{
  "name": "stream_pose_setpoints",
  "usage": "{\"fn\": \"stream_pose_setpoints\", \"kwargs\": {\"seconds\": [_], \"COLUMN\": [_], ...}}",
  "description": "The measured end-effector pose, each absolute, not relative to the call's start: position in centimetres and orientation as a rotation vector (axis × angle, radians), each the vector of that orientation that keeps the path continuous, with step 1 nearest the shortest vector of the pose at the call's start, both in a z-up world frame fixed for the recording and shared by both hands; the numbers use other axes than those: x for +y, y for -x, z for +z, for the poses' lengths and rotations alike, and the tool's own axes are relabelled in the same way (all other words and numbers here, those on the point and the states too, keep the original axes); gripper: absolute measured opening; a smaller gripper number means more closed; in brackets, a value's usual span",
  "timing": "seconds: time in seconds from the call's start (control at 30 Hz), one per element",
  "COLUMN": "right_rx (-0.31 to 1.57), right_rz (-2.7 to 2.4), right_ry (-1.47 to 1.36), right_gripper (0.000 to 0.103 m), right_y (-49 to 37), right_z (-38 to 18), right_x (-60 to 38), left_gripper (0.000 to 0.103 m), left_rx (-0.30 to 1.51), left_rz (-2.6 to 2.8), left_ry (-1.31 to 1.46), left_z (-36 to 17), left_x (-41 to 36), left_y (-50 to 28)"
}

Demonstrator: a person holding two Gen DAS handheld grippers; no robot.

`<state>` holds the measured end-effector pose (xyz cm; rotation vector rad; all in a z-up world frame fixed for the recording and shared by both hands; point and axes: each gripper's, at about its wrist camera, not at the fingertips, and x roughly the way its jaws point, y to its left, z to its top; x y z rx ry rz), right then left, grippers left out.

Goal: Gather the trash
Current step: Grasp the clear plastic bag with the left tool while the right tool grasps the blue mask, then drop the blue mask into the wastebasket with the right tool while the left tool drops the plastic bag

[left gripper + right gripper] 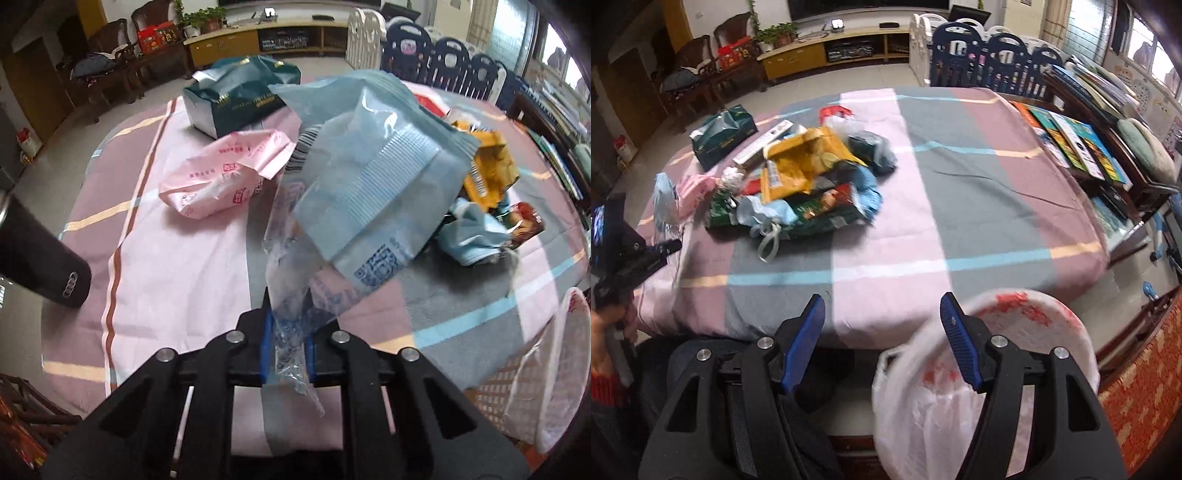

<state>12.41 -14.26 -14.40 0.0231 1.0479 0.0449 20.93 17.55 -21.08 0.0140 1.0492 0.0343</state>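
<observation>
i am steering two handheld grippers over a surface (979, 192) covered in a pink, grey and blue checked cloth. my left gripper (288, 332) is clamped shut on the lower corner of a pale blue crinkled plastic wrapper (369, 177), which stands lifted above the cloth with its long axis running up and away from the gripper. in the right wrist view, that gripper shows at the far left edge, with the wrapper hanging beside it. my right gripper (882, 314) stands open and empty, near the front edge of the surface. the white mesh bin lined with a white and red plastic bag (1015, 332) sits just beside its right finger, low and off the surface edge. from the left gripper, the same bin appears at the lower right, so i judge the held wrapper must travel rightward and down to reach it. the rest of the trash, a loose pile of yellow, green and blue packets (812, 184), lies on the far left part of the cloth, ahead and left of the right gripper. a pink wrapper (225, 173) and a dark green tissue pack (236, 99) lie beyond the left gripper.
</observation>
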Motion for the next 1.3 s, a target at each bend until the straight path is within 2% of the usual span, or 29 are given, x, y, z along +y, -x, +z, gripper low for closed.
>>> {"fn": "stream_pose_setpoints", "kwargs": {"seconds": [0.13, 0.3, 0.43, 0.5, 0.53, 0.57, 0.63, 0.67, 1.07, 1.3], "right_rx": [1.026, 1.026, 1.076, 1.114, 1.116, 1.11, 1.113, 1.096, 0.885, 0.85], "right_rz": [0.158, 0.224, 0.239, 0.24, 0.246, 0.254, 0.275, 0.309, 0.322, 0.237], "right_ry": [-0.041, 0.159, 0.266, 0.283, 0.278, 0.272, 0.262, 0.236, 0.121, 0.095], "right_gripper": [0.065, 0.065, 0.073, 0.073, 0.069, 0.047, 0.025, 0.018, 0.017, 0.017], "right_y": [-16.0, -21.4, -24.5, -25.4, -25.6, -25.5, -25.2, -24.7, -21.6, -14.1], "right_z": [-15.5, -18.7, -21.7, -23.2, -23.5, -23.5, -23.4, -22.8, -14.9, -10.7], "right_x": [-11.0, -4.4, -1.1, -0.3, 0.0, 0.1, 0.4, 0.4, -3.8, -11.3], "left_gripper": [0.014, 0.014, 0.014, 0.014, 0.014, 0.014, 0.014, 0.014, 0.014, 0.014], "left_rx": [0.988, 0.941, 0.945, 0.946, 0.945, 0.944, 0.941, 0.937, 0.903, 0.877], "left_rz": [0.016, 0.053, 0.073, 0.08, 0.084, 0.09, 0.104, 0.109, 0.101, 0.023], "left_ry": [0.056, 0.117, 0.171, 0.188, 0.194, 0.201, 0.213, 0.218, 0.207, 0.156], "left_z": [-18.7, -15.9, -15.5, -15.4, -15.5, -15.6, -15.3, -15.3, -13.4, -11.4], "left_x": [17.0, 16.4, 17.4, 17.7, 17.9, 18.1, 18.1, 18.3, 16.8, 12.3], "left_y": [-18.9, -18.2, -18.2, -17.9, -17.8, -17.8, -17.5, -17.4, -16.3, -15.1]}}
